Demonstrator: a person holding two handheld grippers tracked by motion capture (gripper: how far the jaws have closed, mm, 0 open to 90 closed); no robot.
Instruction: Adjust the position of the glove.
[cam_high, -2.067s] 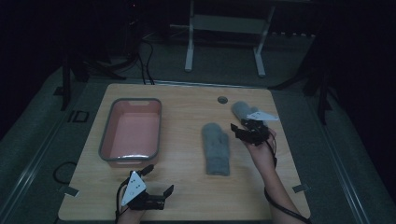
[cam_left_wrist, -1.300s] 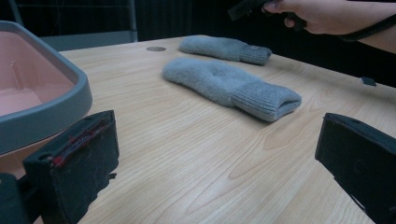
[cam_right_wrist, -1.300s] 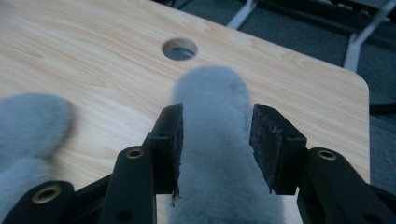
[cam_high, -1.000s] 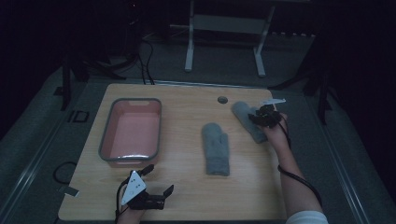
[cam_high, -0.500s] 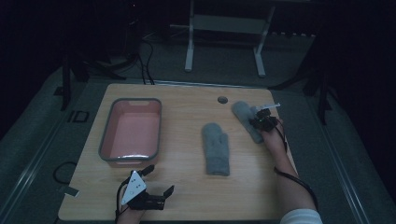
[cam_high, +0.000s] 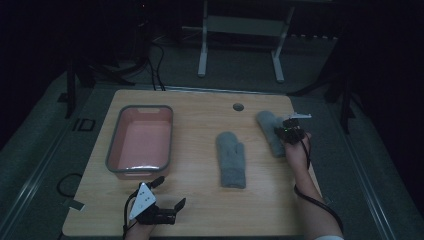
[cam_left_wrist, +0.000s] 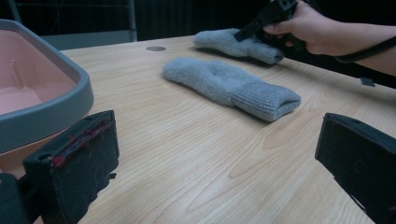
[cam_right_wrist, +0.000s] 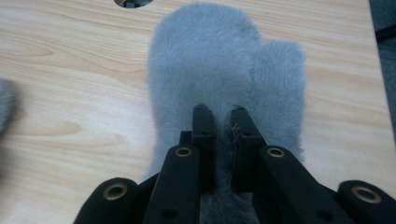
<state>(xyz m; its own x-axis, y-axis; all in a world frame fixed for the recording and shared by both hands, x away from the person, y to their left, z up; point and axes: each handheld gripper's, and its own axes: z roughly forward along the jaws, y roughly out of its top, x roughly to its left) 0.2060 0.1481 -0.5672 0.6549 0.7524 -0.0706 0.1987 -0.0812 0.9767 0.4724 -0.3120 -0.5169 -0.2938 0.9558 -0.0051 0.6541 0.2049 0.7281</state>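
Note:
Two grey mittens lie on the wooden table (cam_high: 200, 210). One mitten (cam_high: 231, 160) (cam_left_wrist: 224, 84) rests flat in the middle. The other mitten (cam_high: 267, 127) (cam_right_wrist: 205, 60) (cam_left_wrist: 224, 39) lies at the right, thumb toward the table edge. My right gripper (cam_high: 286, 131) (cam_right_wrist: 219, 116) (cam_left_wrist: 243, 33) is on its cuff half; the jaws have just been closing and now pinch a fold of its fleece. My left gripper (cam_high: 171, 192) (cam_left_wrist: 219, 140) stands open at the front edge with nothing between its fingers.
A pink tray with a grey rim (cam_high: 114, 145) (cam_left_wrist: 60, 93) stands at the left, just beyond my left gripper. A round hole (cam_high: 238, 107) (cam_left_wrist: 155, 48) sits in the tabletop at the back. The right table edge runs close past the held mitten.
My right gripper went from beside the middle mitten to the right mitten, settled on it and closed on its fleece. The left gripper has stayed put.

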